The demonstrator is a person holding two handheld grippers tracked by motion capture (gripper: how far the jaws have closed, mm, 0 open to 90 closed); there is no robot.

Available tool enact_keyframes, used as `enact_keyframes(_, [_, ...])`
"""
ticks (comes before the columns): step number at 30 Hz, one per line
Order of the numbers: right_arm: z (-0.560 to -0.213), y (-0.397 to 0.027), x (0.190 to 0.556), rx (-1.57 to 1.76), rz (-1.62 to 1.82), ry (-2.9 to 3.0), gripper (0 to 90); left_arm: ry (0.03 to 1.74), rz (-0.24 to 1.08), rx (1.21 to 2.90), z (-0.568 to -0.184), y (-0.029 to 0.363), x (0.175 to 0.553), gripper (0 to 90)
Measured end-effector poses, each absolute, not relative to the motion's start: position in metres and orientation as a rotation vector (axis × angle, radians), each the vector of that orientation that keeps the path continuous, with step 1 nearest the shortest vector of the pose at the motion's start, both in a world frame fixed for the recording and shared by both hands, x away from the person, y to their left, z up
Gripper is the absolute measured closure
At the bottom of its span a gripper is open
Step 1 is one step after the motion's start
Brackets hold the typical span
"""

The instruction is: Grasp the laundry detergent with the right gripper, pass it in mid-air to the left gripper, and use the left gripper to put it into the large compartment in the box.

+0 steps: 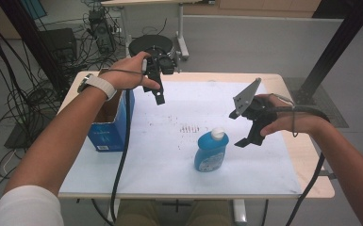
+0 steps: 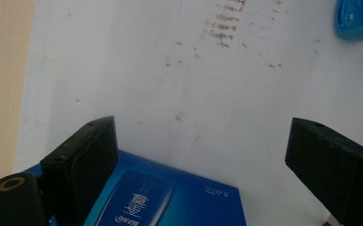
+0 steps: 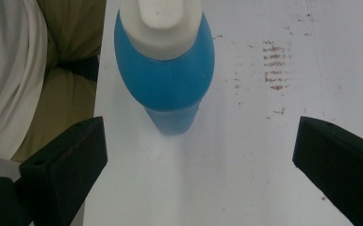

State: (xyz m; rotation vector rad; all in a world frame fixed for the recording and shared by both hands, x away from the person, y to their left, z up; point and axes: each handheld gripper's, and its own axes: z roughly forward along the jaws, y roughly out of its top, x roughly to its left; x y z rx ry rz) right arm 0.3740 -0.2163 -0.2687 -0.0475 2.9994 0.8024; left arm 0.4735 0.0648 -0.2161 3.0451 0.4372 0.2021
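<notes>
While the left gripper (image 1: 156, 92) hangs wide open above the box (image 1: 107, 123), the right gripper (image 1: 246, 128) is wide open just beside the upright bottle (image 1: 211, 150) on the surface (image 1: 160, 160).

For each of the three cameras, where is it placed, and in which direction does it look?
High view: above the person's side, looking forward and down; both forearms, left gripper, right gripper.
Left gripper view: rides that gripper, looking down at blue box; open jaws.
Right gripper view: faces blue bottle; open jaws, person's clothing.
Shared: bottle, stained white sheet.
</notes>
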Motion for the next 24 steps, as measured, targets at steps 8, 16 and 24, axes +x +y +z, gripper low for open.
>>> enact_keyframes(8, [-0.277, -0.216, 0.372, -0.075, 0.826, 3.017, 4.1, 0.437, 0.193, 3.053, -0.219, 0.062, 0.473, 10.6])
enact_keyframes(16, [-0.285, -0.218, 0.372, -0.067, 0.864, 3.015, 3.8, 0.445, 0.187, 3.049, -0.221, 0.063, 0.473, 10.6])
enact_keyframes(24, [-0.292, -0.218, 0.373, -0.063, 0.913, 3.009, 3.5, 0.446, 0.185, 3.055, -0.222, 0.063, 0.473, 10.6])
